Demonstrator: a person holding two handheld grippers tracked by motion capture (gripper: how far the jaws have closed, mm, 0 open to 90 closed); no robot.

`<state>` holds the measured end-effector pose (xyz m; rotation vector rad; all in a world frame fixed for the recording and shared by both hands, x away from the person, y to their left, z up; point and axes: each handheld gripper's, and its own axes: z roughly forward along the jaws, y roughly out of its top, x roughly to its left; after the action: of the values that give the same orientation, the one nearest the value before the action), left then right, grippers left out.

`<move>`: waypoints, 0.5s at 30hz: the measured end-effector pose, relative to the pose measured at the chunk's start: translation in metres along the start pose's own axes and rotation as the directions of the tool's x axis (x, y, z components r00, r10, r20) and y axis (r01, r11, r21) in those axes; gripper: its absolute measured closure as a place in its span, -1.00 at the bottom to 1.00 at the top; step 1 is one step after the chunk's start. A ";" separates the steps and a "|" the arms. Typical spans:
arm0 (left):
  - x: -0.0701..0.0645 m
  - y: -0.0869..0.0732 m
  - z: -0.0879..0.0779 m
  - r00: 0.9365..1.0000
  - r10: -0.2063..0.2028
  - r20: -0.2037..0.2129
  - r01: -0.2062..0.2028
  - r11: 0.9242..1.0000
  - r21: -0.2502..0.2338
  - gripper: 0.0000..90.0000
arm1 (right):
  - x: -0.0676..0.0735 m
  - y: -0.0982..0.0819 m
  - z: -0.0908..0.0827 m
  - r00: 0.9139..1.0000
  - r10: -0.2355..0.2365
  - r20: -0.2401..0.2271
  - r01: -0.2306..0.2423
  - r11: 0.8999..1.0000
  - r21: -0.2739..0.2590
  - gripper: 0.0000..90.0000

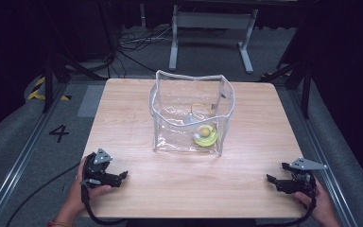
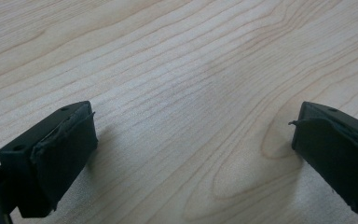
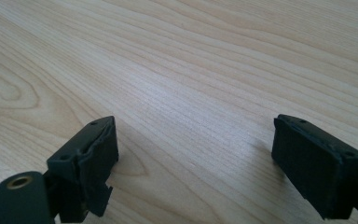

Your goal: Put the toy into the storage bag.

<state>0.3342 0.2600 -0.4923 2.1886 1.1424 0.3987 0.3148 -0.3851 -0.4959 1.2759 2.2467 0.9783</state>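
Near the table's (image 1: 137, 189) front corners: left hand-held gripper (image 1: 123, 177) and right hand-held gripper (image 1: 270, 180), jaws apart, nothing between them. Toward the table's far edge, midway: clear bag (image 1: 170, 118) upright, yellow roll (image 1: 205, 135) inside, well apart from both.

Lab: taped floor (image 1: 52, 94), cables (image 1: 137, 40)

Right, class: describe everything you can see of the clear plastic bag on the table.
The clear plastic bag stands upright near the middle of the wooden table, mouth open at the top. Its walls look like soft transparent film with a pale rim that waves and sags. Creases glint on the front. Inside, at the bottom right, lies a yellow-green object that cannot be identified, with a thin yellow cord. Neither gripper touches the bag.
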 end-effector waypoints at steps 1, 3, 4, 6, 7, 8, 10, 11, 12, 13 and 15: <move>0.000 0.000 0.000 1.000 0.000 0.000 0.000 1.000 0.000 -1.00 | 0.000 0.000 0.000 1.000 0.000 0.000 0.000 1.000 0.000 -0.68; 0.000 0.000 0.000 1.000 0.000 -0.001 0.000 1.000 -0.001 -1.00 | 0.000 0.000 0.000 1.000 0.000 0.000 0.000 1.000 0.000 -0.68; 0.000 0.000 0.000 1.000 -0.001 -0.001 0.001 1.000 0.001 -1.00 | 0.000 0.000 0.000 1.000 0.000 0.000 0.000 1.000 0.000 -0.68; -0.001 0.000 0.000 1.000 -0.005 -0.004 0.005 1.000 -0.003 -1.00 | 0.000 0.000 0.000 1.000 0.000 0.000 0.000 1.000 0.000 -0.68; -0.001 0.000 0.000 1.000 -0.006 -0.005 0.006 1.000 -0.003 -1.00 | 0.000 0.000 0.000 1.000 -0.001 0.001 0.001 1.000 0.000 -0.68; -0.001 0.000 0.000 1.000 -0.007 -0.010 0.007 1.000 -0.002 -1.00 | 0.000 0.000 0.000 1.000 0.000 0.001 0.000 1.000 0.000 -0.68; -0.001 0.000 0.000 1.000 -0.009 -0.015 0.009 1.000 -0.003 -1.00 | 0.000 0.000 0.000 1.000 0.001 0.002 -0.001 1.000 0.001 -0.69; -0.001 0.000 0.000 1.000 -0.010 -0.016 0.010 1.000 -0.003 -1.00 | 0.000 0.000 0.000 1.000 0.002 0.004 -0.002 1.000 0.001 -0.72; -0.001 0.000 0.000 1.000 -0.010 -0.017 0.010 1.000 -0.003 -1.00 | -0.001 0.001 0.001 1.000 0.013 0.015 -0.013 1.000 0.010 -0.80; -0.001 0.000 0.000 1.000 -0.010 -0.017 0.010 1.000 -0.003 -1.00 | -0.001 0.001 0.001 1.000 0.013 0.015 -0.013 1.000 0.010 -0.80; -0.001 0.000 0.000 1.000 -0.014 -0.019 0.014 1.000 -0.003 -1.00 | -0.001 0.001 0.002 1.000 0.015 0.020 -0.015 1.000 0.013 -0.81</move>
<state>0.3333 0.2589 -0.4924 2.1776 1.1656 0.4155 0.3167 -0.3848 -0.4965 1.3043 2.2352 0.9541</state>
